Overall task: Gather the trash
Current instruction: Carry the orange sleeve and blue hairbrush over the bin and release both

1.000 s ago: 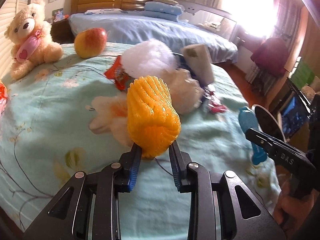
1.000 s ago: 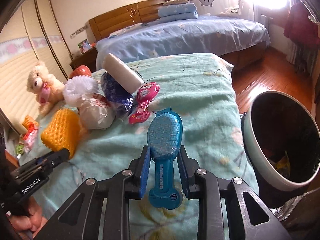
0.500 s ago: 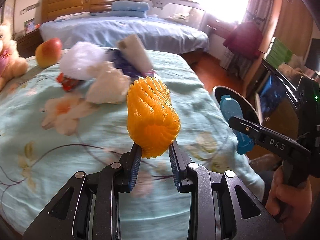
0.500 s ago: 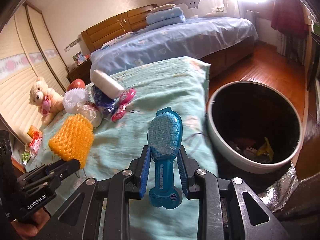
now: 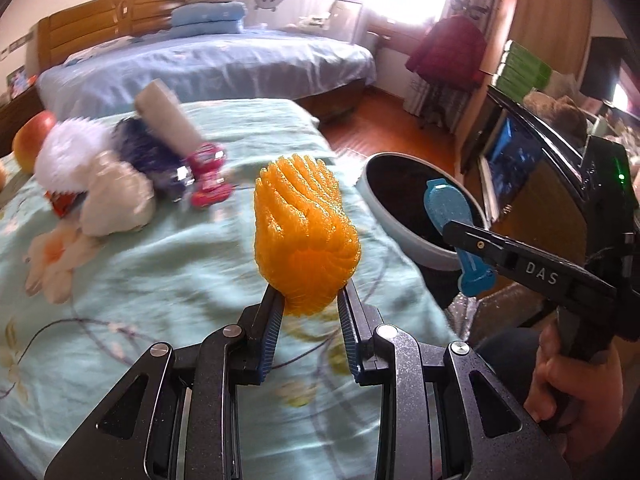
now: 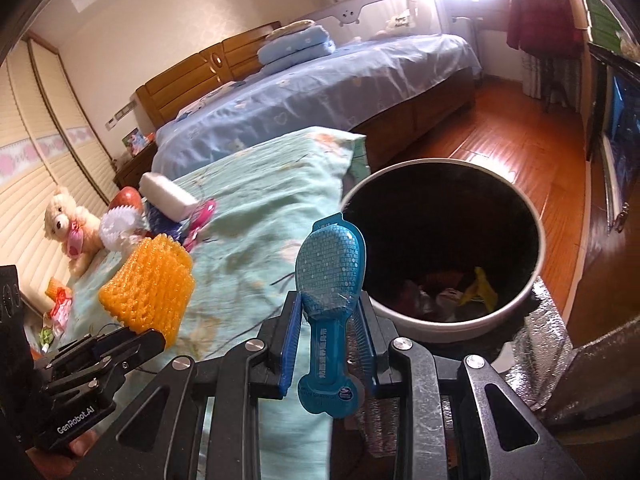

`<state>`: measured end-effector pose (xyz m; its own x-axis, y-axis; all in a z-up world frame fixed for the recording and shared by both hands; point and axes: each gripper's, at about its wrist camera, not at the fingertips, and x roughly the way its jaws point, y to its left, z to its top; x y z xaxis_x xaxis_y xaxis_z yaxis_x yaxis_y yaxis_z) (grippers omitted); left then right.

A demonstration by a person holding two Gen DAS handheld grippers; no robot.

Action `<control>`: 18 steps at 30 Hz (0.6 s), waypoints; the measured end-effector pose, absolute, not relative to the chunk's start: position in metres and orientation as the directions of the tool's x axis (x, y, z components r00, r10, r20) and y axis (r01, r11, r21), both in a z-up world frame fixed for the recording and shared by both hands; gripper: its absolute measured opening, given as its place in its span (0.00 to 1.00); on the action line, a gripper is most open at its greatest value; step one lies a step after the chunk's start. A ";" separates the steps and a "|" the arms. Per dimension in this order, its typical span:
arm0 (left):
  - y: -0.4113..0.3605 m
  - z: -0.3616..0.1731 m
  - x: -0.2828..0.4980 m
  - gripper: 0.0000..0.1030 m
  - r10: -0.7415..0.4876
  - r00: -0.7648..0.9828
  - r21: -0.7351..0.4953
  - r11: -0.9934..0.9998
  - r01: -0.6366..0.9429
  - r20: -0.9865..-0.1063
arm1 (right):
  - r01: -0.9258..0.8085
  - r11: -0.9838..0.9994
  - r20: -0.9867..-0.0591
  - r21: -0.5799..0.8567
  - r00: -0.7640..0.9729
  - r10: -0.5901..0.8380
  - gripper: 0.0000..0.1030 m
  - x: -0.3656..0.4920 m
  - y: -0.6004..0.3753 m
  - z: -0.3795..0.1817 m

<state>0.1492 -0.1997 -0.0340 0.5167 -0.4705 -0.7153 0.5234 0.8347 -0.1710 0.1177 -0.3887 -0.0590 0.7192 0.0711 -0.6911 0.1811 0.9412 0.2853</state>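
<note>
My left gripper [image 5: 310, 300] is shut on an orange foam fruit net [image 5: 306, 232] and holds it above the teal bedspread [image 5: 160, 272], left of the bin. The net also shows in the right wrist view [image 6: 150, 284]. My right gripper [image 6: 330, 312] is shut on a blue plastic blister pack [image 6: 330, 280], held at the near left rim of the round trash bin [image 6: 536, 280]. In the left wrist view the blue pack [image 5: 452, 216] hangs over the bin [image 5: 384, 216]. The bin holds some trash at its bottom.
A heap of trash lies further up the bed: a white foam net [image 5: 68, 152], a white wad [image 5: 116, 200], a dark blue wrapper [image 5: 144, 148], a pink pack [image 5: 208, 180] and a white roll [image 5: 168, 120]. An apple [image 5: 32, 140], a teddy bear [image 6: 68, 224], wooden floor [image 6: 520, 120].
Both grippers have swung right, away from the trash heap and toward the bin, each keeping its item. The blue pack now reaches the bin's rim.
</note>
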 end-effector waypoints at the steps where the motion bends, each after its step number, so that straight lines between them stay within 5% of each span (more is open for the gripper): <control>1: -0.206 -0.033 0.149 0.26 -0.477 0.510 -0.168 0.827 0.537 -0.716 | 0.189 0.940 -0.691 0.286 0.720 0.066 0.26 0.117 -0.393 -0.059; 18: -0.280 -0.028 0.156 0.26 -0.515 0.456 -0.123 0.749 0.651 -0.726 | 0.269 0.923 -0.693 0.276 0.721 -0.003 0.26 0.120 -0.452 -0.058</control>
<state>0.1562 -0.2801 -0.0282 0.4559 -0.5154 -0.7255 0.6510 0.7490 -0.1230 0.1195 -0.4517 -0.0577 0.7206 -0.0032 -0.6933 0.2693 0.9227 0.2757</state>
